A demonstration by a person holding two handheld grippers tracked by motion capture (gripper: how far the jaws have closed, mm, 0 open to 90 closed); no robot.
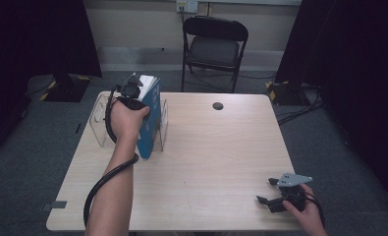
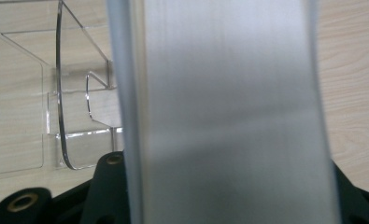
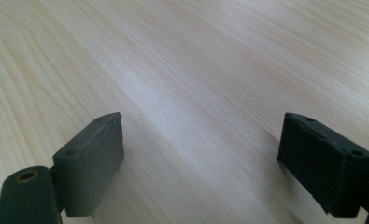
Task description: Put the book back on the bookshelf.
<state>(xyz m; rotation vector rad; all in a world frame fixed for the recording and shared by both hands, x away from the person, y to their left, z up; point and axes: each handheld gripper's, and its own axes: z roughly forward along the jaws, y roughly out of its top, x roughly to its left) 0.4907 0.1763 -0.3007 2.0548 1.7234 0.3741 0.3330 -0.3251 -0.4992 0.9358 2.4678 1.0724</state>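
Note:
A blue book (image 1: 151, 120) stands upright in a clear acrylic rack (image 1: 99, 125) at the table's far left. My left gripper (image 1: 132, 94) comes down on the book's top edge and is shut on it. In the left gripper view the book's pale page edge (image 2: 229, 112) runs up between the black jaws, and the rack's clear dividers (image 2: 74, 116) lie to its left. My right gripper (image 1: 267, 191) rests low at the table's near right corner. It is open, with bare wood between its fingers (image 3: 91, 163).
The wooden table (image 1: 216, 147) has a dark round grommet (image 1: 218, 105) near its far edge. A black folding chair (image 1: 214, 44) stands behind the table. Black curtains hang at both sides, and cables lie on the floor at the right.

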